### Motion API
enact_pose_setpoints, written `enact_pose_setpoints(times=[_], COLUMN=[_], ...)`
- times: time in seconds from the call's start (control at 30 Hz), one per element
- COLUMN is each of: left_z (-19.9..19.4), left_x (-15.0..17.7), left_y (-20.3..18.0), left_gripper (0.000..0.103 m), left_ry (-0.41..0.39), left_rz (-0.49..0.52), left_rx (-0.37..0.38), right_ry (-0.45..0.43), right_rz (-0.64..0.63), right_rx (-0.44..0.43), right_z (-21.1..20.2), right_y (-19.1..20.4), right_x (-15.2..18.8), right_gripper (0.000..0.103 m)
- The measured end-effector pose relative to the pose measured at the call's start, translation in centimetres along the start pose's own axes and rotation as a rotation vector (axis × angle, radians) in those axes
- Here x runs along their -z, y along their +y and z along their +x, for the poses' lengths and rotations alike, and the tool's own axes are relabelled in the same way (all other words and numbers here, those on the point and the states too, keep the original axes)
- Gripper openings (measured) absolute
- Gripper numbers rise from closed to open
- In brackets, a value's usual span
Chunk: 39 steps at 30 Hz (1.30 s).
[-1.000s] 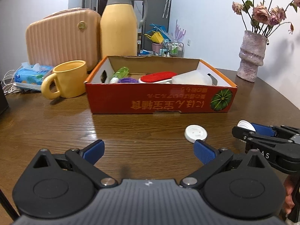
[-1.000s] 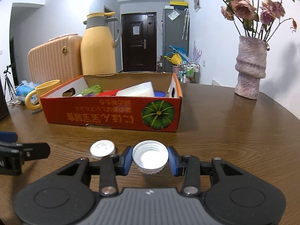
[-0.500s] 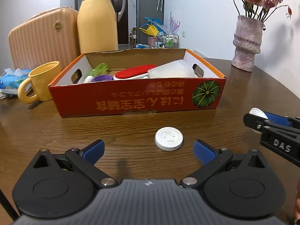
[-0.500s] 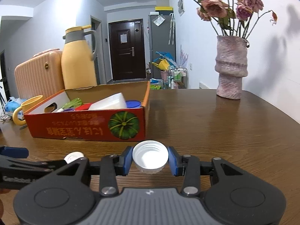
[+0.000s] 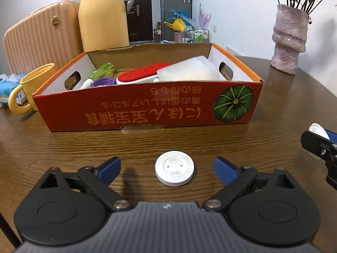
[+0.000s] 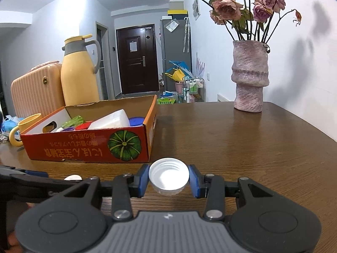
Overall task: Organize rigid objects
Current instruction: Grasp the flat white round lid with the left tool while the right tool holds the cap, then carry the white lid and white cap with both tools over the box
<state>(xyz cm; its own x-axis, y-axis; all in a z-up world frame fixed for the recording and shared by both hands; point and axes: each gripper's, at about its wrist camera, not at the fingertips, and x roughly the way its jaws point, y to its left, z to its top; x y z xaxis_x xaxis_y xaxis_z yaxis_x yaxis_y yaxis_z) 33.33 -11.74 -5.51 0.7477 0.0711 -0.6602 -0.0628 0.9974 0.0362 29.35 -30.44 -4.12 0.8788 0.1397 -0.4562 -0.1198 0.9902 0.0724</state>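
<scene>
So, right gripper is clamped on a white threaded bottle cap, open side up, held above the table, near the front right corner of the cardboard box but not over it yet. Left gripper is spread wide w/ nothing in it; the flat white round lid lies on the wooden table between its fingers, untouched.

Progress, by my read: mostly done. Box already holds a red brush, a green clear tube, a purple cap, a white container & something blue at the right end. Left to do: cap into box, then grab lid & drop it in too. No other loose bits in view on the table.
</scene>
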Motion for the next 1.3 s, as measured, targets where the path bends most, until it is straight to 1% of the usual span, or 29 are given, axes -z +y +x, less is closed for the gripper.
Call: enact_pose_setpoints(times=[0.03, 0.13, 0.17, 0.2, 0.23, 0.3, 0.47, 0.67, 0.83, 1.03, 1.3], left_z=[0.2, 0.3, 0.2, 0.1, -0.1, -0.3, -0.7, -1.9, -3.7, -5.9, -7.2], left_x=[0.0, 0.2, 0.2, 0.2, 0.3, 0.3, 0.3, 0.0, -0.5, -1.5, -2.9], left_y=[-0.1, -0.3, -0.4, -0.4, -0.5, -0.6, -0.3, 0.4, 1.6, 3.6, 6.9], left_gripper=[0.086, 0.073, 0.062, 0.054, 0.041, 0.040, 0.040, 0.040, 0.040, 0.040, 0.040], left_ry=[0.006, 0.007, 0.003, -0.002, -0.007, -0.009, -0.020, -0.060, -0.122, -0.194, -0.261], left_rz=[0.004, 0.015, 0.019, 0.023, 0.030, 0.038, 0.035, 0.019, 0.000, -0.033, -0.080], left_rx=[0.005, 0.025, 0.038, 0.050, 0.056, 0.077, 0.073, 0.081, 0.088, 0.090, 0.073], right_ry=[0.003, 0.008, 0.008, 0.009, 0.010, 0.013, 0.006, -0.018, -0.068, -0.125, -0.159], right_rz=[0.002, 0.006, 0.007, 0.006, 0.006, 0.005, 0.005, 0.006, 0.016, 0.008, -0.018], right_rx=[0.000, 0.003, 0.004, 0.005, 0.005, 0.005, -0.002, -0.001, 0.000, -0.015, -0.031], right_z=[0.1, 0.2, 0.2, 0.2, 0.2, 0.3, 0.2, -0.1, -0.7, -1.3, -0.9], right_y=[0.0, 0.0, 0.0, 0.0, 0.0, 0.0, 0.0, 0.2, 0.5, 2.3, 5.2], right_x=[0.0, 0.1, 0.1, 0.1, 0.1, 0.2, 0.4, 0.5, 0.3, 0.0, -1.3], right_gripper=[0.039, 0.039, 0.039, 0.039, 0.039, 0.039, 0.039, 0.039, 0.039, 0.039, 0.039])
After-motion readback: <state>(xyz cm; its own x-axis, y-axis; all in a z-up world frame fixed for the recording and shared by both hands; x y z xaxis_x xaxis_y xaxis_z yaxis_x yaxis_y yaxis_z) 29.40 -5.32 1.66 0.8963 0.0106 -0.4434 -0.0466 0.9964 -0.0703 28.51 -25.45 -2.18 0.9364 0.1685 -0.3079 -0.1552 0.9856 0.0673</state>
